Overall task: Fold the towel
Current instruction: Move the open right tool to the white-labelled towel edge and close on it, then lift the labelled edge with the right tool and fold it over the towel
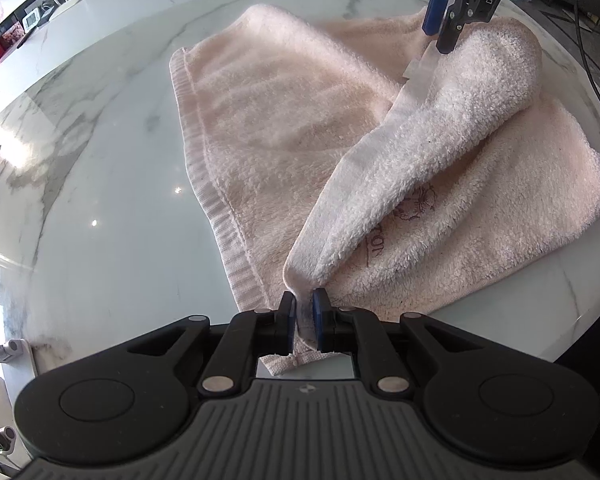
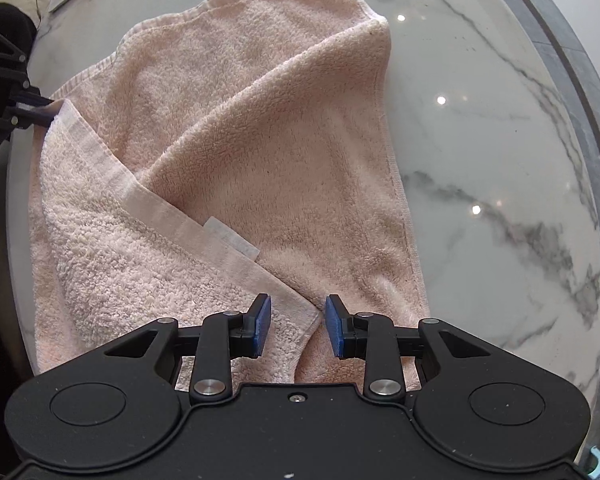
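A pale pink terry towel (image 1: 284,128) lies partly folded on a white marble table (image 1: 112,184). My left gripper (image 1: 303,312) is shut on one towel corner and holds it lifted, so a folded flap (image 1: 440,136) runs from it to the far corner. My right gripper (image 1: 440,28) shows at the top right of the left wrist view, over that far corner. In the right wrist view the towel (image 2: 260,128) fills the middle. My right gripper (image 2: 298,322) is open, its blue pads on either side of the hemmed corner (image 2: 300,308). The left gripper (image 2: 28,108) holds the far end of the hem.
The marble table (image 2: 500,140) has a rounded edge with a grey band (image 2: 560,52) at the right. Bare tabletop lies to the left of the towel in the left wrist view. Shelves and small items (image 1: 32,20) stand beyond the table's far left.
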Available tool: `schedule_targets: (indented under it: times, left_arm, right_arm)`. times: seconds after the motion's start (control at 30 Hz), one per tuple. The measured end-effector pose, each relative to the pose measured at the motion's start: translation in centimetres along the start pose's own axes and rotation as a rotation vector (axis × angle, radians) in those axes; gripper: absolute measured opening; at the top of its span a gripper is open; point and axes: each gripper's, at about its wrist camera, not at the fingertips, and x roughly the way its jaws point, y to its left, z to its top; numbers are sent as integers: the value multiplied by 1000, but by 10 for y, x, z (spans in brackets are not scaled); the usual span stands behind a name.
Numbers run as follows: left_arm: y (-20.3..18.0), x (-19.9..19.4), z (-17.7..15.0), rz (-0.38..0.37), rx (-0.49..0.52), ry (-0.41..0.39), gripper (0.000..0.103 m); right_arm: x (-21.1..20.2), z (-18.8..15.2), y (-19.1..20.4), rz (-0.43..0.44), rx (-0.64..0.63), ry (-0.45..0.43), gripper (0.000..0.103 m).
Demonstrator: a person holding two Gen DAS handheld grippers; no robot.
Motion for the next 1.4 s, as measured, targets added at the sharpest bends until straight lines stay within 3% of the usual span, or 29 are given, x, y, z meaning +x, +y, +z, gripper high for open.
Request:
schedule_targets:
  times: [0.57, 0.83, 1.4]
  left_arm:
    - [3, 1, 4, -14, -3, 6, 9]
    - [1, 0, 2, -12, -3, 5, 9]
    - [-3, 5, 5, -5, 24, 22, 9]
  right_arm:
    - [17, 14, 24, -29, -379, 182, 27]
    - [12, 21, 29, -48, -429, 217, 12]
    - [-45, 40, 32, -121, -497, 250, 10]
